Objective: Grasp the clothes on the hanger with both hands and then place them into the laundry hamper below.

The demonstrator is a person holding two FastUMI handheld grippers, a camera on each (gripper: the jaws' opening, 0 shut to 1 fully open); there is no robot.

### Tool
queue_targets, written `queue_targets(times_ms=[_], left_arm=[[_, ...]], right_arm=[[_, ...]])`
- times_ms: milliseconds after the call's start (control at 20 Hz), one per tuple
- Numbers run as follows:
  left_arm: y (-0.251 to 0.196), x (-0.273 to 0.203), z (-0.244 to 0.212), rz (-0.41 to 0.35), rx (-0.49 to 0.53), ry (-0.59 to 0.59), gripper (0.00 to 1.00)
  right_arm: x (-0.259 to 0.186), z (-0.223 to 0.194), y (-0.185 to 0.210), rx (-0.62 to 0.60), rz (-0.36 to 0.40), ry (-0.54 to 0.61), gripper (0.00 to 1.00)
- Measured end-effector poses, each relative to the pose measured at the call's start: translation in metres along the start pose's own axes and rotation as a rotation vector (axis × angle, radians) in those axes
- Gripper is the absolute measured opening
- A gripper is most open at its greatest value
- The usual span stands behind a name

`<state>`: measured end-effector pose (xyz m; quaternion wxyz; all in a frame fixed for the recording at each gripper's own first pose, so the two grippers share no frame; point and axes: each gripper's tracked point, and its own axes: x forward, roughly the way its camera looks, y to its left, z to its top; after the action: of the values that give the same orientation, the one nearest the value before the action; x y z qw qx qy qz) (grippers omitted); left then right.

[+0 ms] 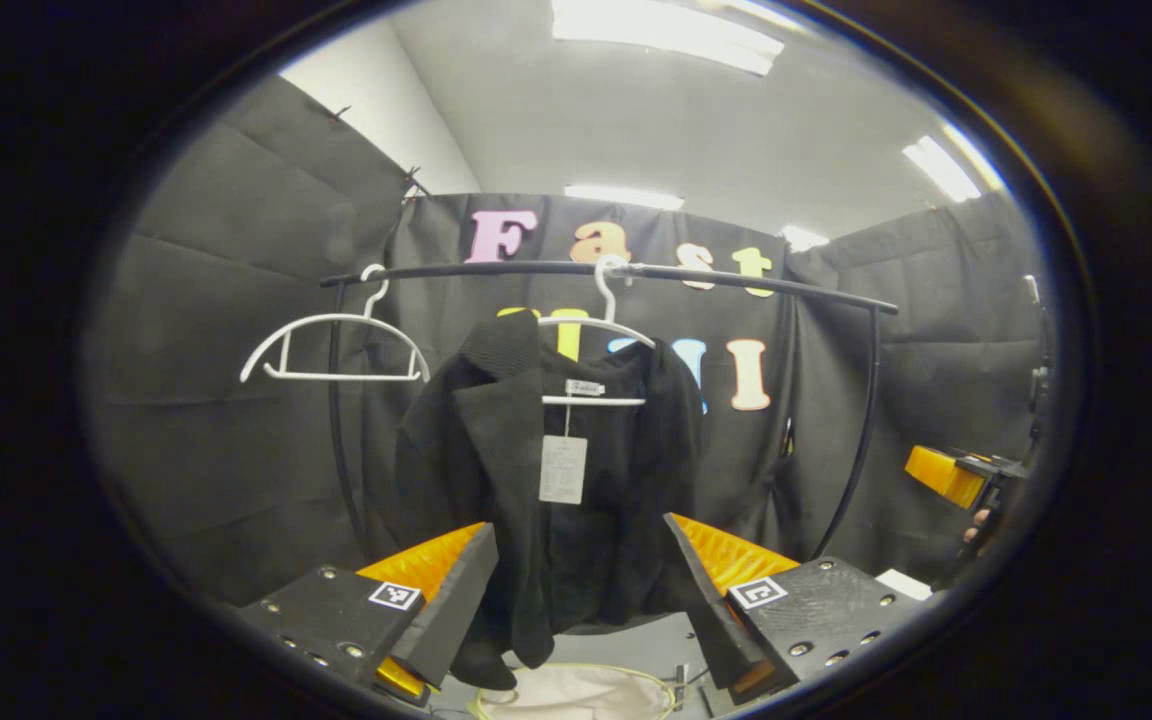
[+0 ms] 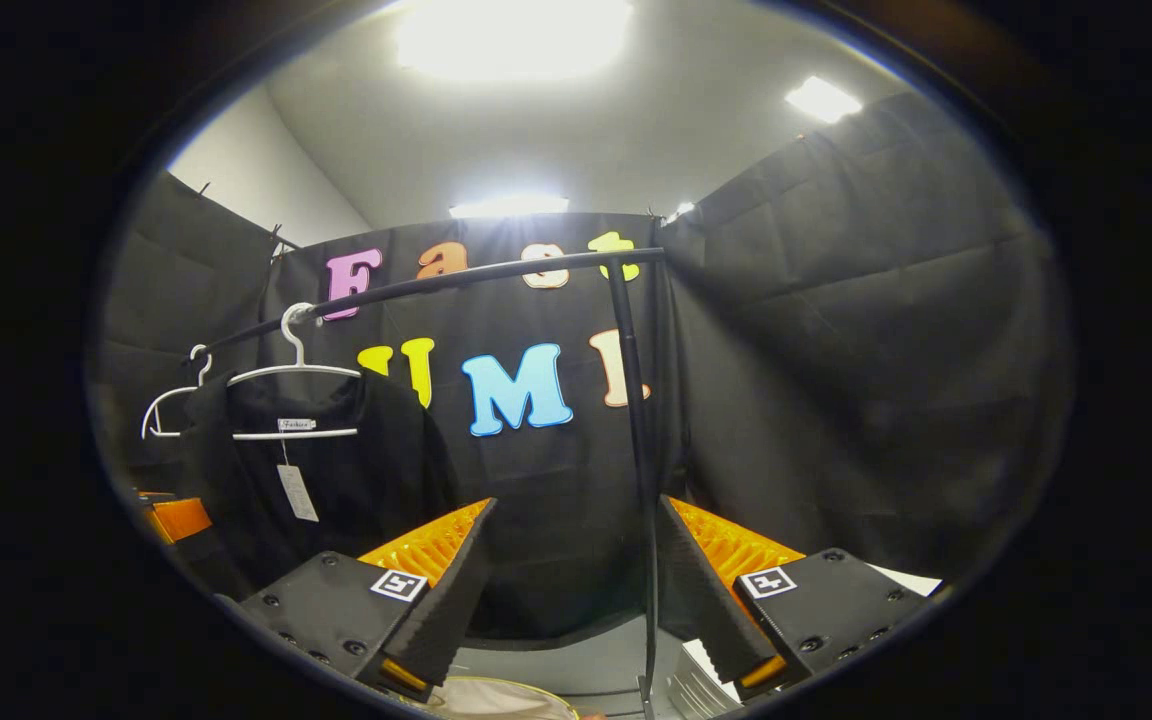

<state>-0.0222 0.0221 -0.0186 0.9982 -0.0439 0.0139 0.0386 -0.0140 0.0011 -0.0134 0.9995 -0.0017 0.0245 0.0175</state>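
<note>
A black jacket (image 1: 546,480) is hung on a white hanger (image 1: 596,335) at the middle of the rail (image 1: 736,280), above the laundry hamper (image 1: 576,695), whose rim is seen at the lower edge. The left gripper (image 1: 576,590) is held spread, short of the jacket's hem. The right gripper (image 2: 571,585) is likewise spread, framing the rail's upright post (image 2: 636,430), with the jacket well off to its left. An empty hanger (image 1: 336,345) is hung near the rail's far end.

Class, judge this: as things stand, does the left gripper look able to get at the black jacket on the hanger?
Probably yes. The left gripper is open and faces the black jacket head-on, with nothing between its fingers and the cloth.
</note>
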Motion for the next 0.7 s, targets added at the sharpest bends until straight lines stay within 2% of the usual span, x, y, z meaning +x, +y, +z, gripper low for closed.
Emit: queue_targets(times_ms=[700], left_arm=[[0.053, -0.007, -0.021, 0.116, -0.114, 0.029, 0.95]], right_arm=[[0.004, -0.008, 0.022, -0.020, 0.062, 0.072, 0.98]])
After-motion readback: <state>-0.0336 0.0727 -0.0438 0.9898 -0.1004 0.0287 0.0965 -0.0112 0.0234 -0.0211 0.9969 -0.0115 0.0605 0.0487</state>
